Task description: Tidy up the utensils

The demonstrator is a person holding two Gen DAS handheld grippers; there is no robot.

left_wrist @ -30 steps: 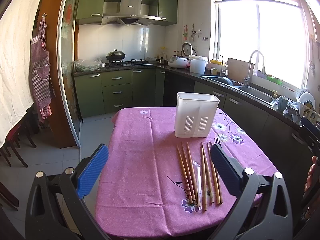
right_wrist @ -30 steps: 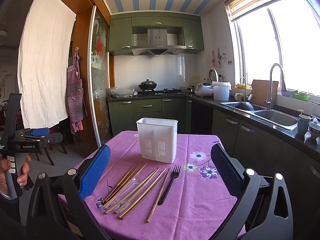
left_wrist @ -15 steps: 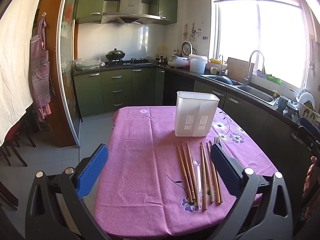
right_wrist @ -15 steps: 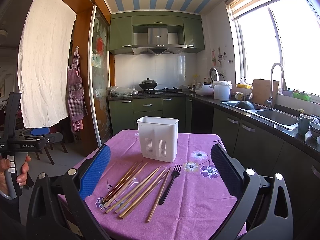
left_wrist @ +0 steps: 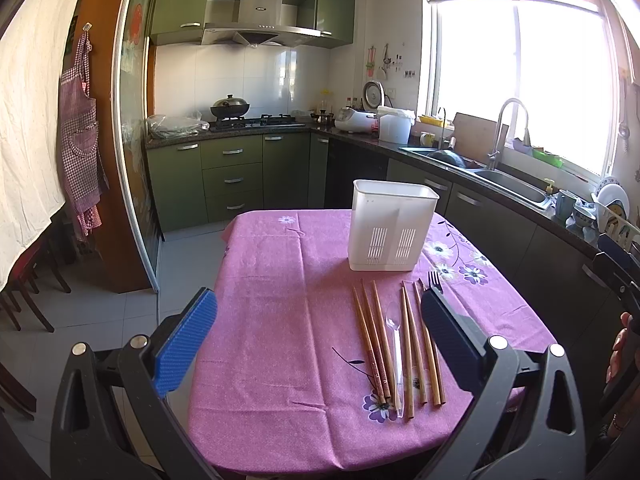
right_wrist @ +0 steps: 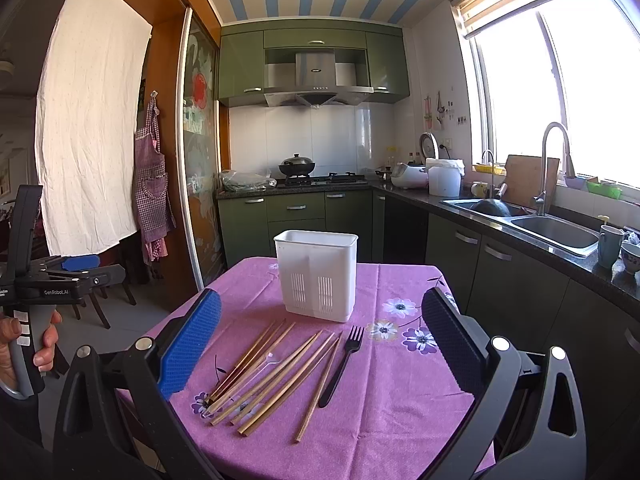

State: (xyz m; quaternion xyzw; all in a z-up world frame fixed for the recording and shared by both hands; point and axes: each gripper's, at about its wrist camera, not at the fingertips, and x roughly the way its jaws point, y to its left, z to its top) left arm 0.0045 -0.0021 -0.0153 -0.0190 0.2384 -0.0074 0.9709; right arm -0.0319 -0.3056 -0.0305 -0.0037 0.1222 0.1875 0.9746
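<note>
A white slotted utensil holder (left_wrist: 391, 226) (right_wrist: 318, 274) stands upright on the purple tablecloth (left_wrist: 280, 320) (right_wrist: 400, 380). In front of it lie several wooden chopsticks (left_wrist: 374, 340) (right_wrist: 272, 372), a clear plastic spoon (left_wrist: 394, 356) among them, and a black fork (right_wrist: 343, 364), whose tines show in the left wrist view (left_wrist: 435, 281). My left gripper (left_wrist: 318, 330) is open and empty, above the table's near edge. My right gripper (right_wrist: 320, 336) is open and empty, above the utensils. The left gripper also shows at the left edge of the right wrist view (right_wrist: 76, 270).
Green kitchen cabinets (left_wrist: 232, 176), a stove with a wok (left_wrist: 230, 106) and a sink counter (right_wrist: 552, 232) run behind and to the right of the table. A chair (left_wrist: 24, 288) and a hanging apron (left_wrist: 80, 152) are at the left.
Both views have shifted only slightly; the grippers stay open and the utensils have not moved.
</note>
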